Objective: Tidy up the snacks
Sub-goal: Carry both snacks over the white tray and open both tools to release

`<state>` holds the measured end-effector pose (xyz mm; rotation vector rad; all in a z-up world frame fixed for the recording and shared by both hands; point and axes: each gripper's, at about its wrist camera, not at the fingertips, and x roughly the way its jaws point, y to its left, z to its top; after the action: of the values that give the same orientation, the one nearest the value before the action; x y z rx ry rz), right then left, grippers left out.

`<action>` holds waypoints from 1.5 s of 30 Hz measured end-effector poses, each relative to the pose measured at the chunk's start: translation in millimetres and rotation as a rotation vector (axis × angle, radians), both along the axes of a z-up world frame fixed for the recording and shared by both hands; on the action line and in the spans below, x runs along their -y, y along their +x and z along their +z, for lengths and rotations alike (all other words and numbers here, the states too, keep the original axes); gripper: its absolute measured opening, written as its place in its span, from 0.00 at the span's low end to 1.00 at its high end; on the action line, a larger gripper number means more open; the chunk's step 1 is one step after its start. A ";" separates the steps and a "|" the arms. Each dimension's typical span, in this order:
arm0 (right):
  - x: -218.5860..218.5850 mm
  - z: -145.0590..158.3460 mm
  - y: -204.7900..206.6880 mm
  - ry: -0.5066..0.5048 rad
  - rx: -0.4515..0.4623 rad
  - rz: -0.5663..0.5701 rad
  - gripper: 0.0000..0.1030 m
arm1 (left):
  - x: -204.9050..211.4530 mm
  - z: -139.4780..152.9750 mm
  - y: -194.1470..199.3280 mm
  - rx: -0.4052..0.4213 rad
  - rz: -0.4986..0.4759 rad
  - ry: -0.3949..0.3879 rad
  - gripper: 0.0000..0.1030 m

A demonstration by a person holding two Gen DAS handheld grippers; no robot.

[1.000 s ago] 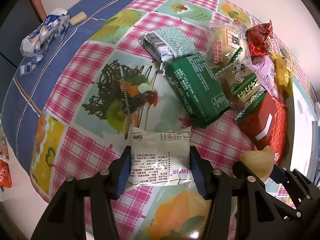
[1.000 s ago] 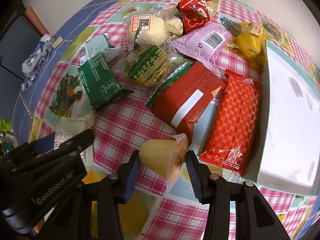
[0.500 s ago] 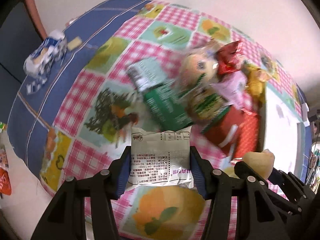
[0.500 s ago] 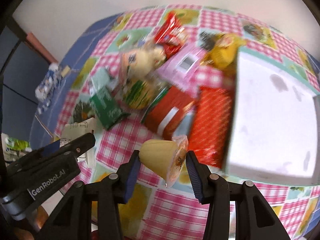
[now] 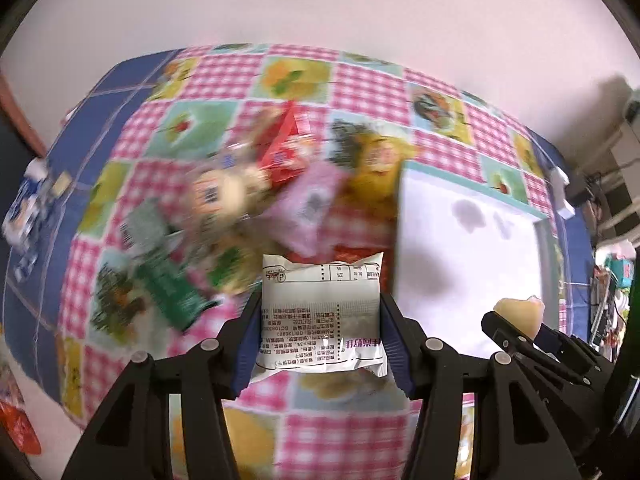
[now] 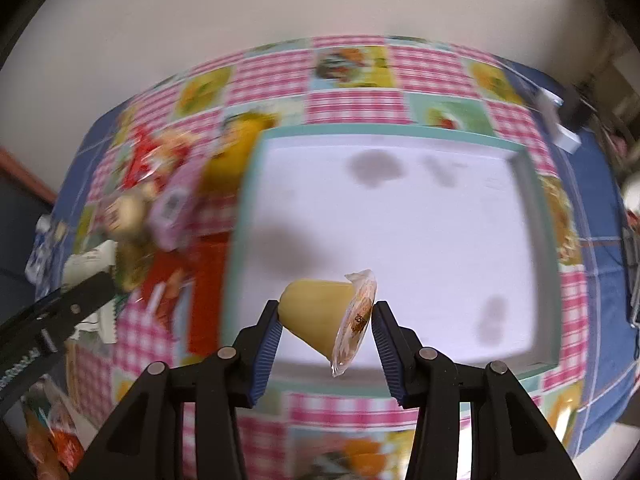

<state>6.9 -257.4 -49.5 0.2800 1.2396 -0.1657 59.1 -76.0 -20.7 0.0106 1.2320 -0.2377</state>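
Observation:
My left gripper (image 5: 320,340) is shut on a white snack packet (image 5: 322,316) and holds it above the table. My right gripper (image 6: 326,324) is shut on a yellow jelly cup (image 6: 320,318), held on its side above the near edge of a white tray with a teal rim (image 6: 384,134). The tray also shows at the right of the left wrist view (image 5: 472,196). A blurred pile of snacks lies left of the tray: a red packet (image 5: 286,152), a pink packet (image 5: 310,204), a yellow packet (image 5: 374,164) and a green packet (image 5: 172,280).
The table carries a pink checked fruit-print cloth (image 5: 304,66) over a blue cover. A blue-and-white wrapper (image 5: 24,216) lies at the far left edge. A white wall stands behind the table. Clutter sits past the right edge (image 6: 568,136).
Both grippers have lifted and swung right toward the tray, each keeping its snack. The tray now fills the right wrist view; the snack pile has slid left.

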 end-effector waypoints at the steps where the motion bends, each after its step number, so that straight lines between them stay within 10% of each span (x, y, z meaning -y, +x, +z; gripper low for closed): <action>1: 11.9 -1.5 -0.9 -0.002 -0.006 -0.019 0.47 | 7.8 -1.1 2.8 0.001 -0.011 0.001 0.56; 20: 123.6 -40.5 9.2 -0.040 -0.109 -0.175 0.48 | 118.4 -49.9 36.3 -0.018 -0.144 0.015 0.56; 34: 109.6 -31.5 13.4 -0.037 -0.097 -0.156 0.48 | 98.5 -34.0 32.7 0.061 -0.111 0.058 0.73; 36: 103.5 -30.4 12.3 -0.024 -0.096 -0.151 0.54 | 90.6 -31.6 31.0 0.095 -0.100 0.074 0.86; 45: 66.4 -25.6 10.6 0.024 -0.045 -0.115 0.78 | 36.2 -30.4 31.0 0.165 0.020 0.210 0.90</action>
<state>17.5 -323.8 -75.1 0.3711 1.2710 -0.2574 90.1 -112.2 -51.1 0.1956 1.0874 -0.0869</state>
